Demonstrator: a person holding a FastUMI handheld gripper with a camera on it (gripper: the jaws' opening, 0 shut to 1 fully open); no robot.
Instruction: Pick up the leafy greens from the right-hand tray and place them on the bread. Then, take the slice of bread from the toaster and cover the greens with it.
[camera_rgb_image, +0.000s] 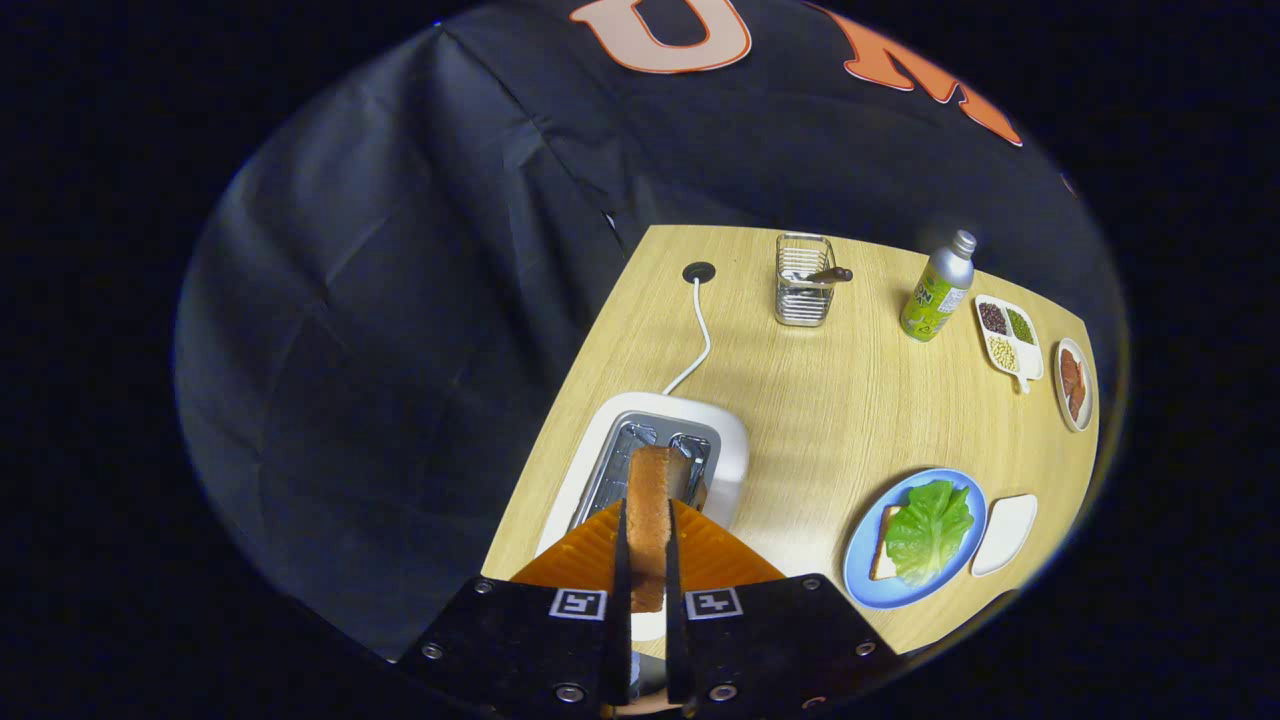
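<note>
My gripper (648, 560) is clamped on the slice of bread (650, 520), held edge-on just above the white toaster (735, 440), while the lettuce leaf (928, 530) lies on the other bread slice (881, 555) on the blue plate (860, 575) across the bench (850, 400).

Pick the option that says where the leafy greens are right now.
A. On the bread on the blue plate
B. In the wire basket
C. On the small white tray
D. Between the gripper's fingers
A: the leafy greens lie on the bread on the blue plate, while the gripper is shut on the toast slice above the toaster.
</note>
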